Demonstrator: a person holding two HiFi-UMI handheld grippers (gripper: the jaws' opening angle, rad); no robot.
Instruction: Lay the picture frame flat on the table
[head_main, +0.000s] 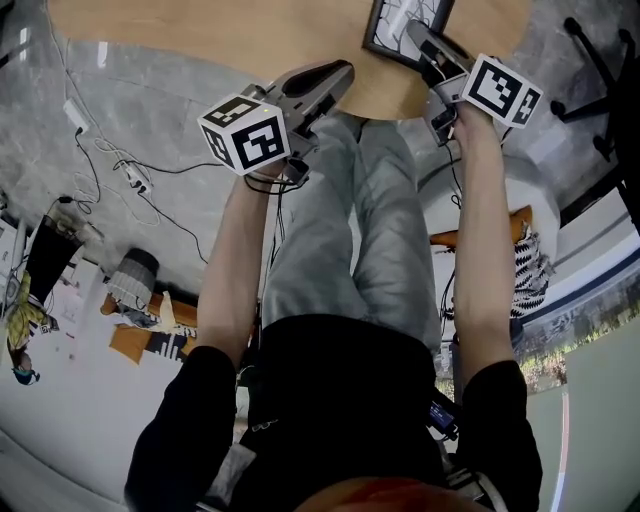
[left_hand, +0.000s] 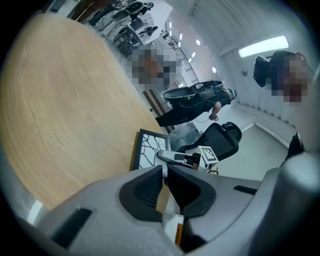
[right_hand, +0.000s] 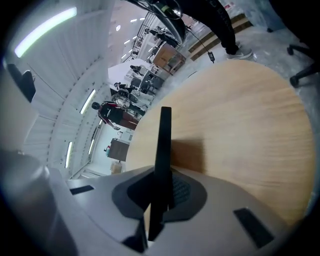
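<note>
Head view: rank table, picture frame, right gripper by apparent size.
1. table, though cut off at the top edge
2. right gripper, nearer the camera
3. picture frame: cropped, partly under the jaws, so unsure

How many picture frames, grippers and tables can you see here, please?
Picture frame: 1
Grippers: 2 (left gripper, jaws closing with nothing between them; right gripper, shut on the picture frame)
Wooden table: 1
Total: 4

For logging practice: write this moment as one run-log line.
right gripper: shut on picture frame | frame: not yet flat on wooden table | left gripper: empty, jaws closing
</note>
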